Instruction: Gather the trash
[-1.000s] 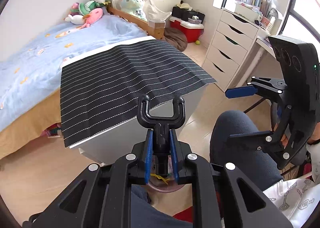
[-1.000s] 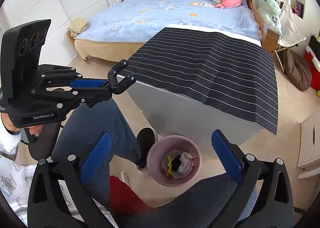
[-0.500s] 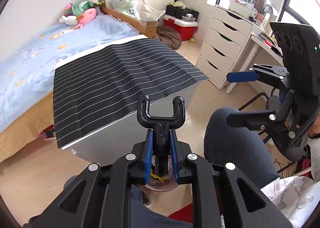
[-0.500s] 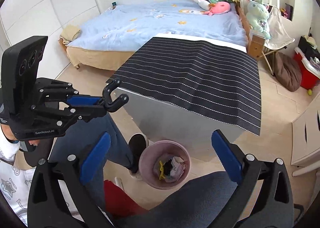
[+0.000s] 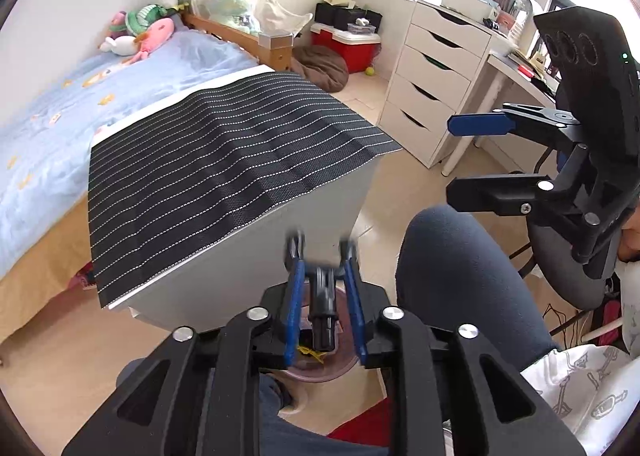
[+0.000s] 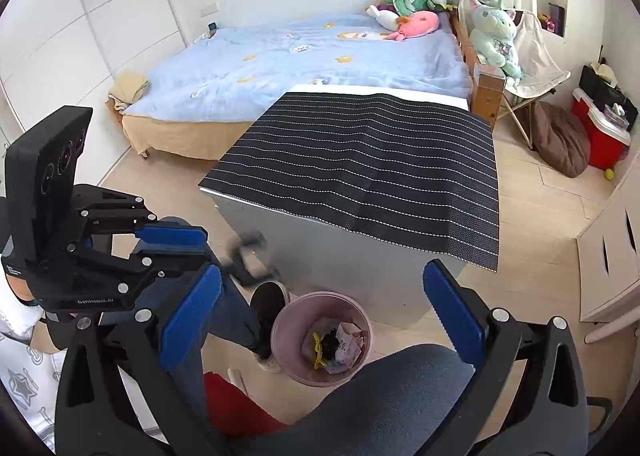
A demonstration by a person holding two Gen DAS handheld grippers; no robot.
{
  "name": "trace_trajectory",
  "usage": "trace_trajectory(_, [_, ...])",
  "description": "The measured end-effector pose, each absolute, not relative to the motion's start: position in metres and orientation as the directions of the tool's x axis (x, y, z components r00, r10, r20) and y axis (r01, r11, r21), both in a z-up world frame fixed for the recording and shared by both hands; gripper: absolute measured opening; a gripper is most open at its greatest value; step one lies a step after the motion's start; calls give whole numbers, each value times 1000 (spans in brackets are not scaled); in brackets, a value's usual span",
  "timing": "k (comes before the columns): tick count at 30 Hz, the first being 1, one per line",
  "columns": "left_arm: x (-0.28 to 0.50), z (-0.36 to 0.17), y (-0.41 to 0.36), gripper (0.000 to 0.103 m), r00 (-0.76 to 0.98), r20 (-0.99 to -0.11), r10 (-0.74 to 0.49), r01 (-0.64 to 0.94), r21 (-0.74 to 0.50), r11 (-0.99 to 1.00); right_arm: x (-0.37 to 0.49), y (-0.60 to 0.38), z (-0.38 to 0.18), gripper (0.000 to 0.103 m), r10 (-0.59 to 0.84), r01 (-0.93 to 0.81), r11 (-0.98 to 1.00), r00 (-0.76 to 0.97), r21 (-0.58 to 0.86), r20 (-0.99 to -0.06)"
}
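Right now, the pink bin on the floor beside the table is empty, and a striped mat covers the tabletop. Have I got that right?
Not quite: the pink bin is not empty. It holds wrappers and scraps, as the right wrist view shows. The rest stands: it sits on the floor beside the table, and the striped mat covers the tabletop.

We see the black forked piece [image 5: 322, 288] between the left gripper [image 5: 322, 296] fingers motion-blurred in both views; contact unclear. The pink bin [image 5: 320, 370] sits mostly hidden behind that gripper. Trash [image 6: 338, 346] inside is too small to identify. The right gripper [image 6: 320, 320] body is cut off at the near edge.
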State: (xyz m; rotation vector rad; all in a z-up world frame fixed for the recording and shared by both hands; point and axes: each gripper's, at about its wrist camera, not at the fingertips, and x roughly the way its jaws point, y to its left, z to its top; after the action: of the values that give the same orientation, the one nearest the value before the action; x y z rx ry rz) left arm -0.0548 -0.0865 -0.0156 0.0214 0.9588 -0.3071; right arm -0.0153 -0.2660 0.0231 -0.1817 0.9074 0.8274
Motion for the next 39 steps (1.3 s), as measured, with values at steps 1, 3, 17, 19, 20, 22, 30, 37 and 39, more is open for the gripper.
trace_trajectory(1, [-54,-17,-85,54,538,-806,-247,260,-119,958,-15,-267,22,99,559,-701,686,337,194,-758])
trace_trajectory(3, [-55,-16,-83,71,551,-798,-245,250,-123,960,-15,-268,21,99,558,-699,688,336,196,-759])
trace_trajectory(17, [-50,-14,-65,96,585,-787,-194,143,-135,980,-16,-263,13,100,543,-691,698,341,187,-767])
trace_trajectory(19, [-51,-13,-63,95,590,-784,-193,138,-138,981,-15,-262,14,100,541,-688,702,345,186,-767])
trace_trajectory(20, [-50,-12,-61,95,594,-781,-190,133,-138,981,-14,-262,16,100,542,-684,705,349,187,-765])
trace_trajectory(22, [-50,-10,-59,96,603,-778,-178,123,-129,984,-12,-260,18,100,538,-680,710,357,183,-764])
trace_trajectory(30, [-42,0,-42,96,636,-759,-138,82,-110,990,1,-248,29,100,529,-673,722,386,162,-755])
trace_trajectory(37, [-27,13,-25,96,672,-732,-112,44,-112,993,21,-237,46,100,540,-684,717,419,137,-730])
trace_trajectory(39, [-21,18,-20,96,683,-726,-79,15,-94,995,26,-234,50,100,539,-686,716,427,128,-726])
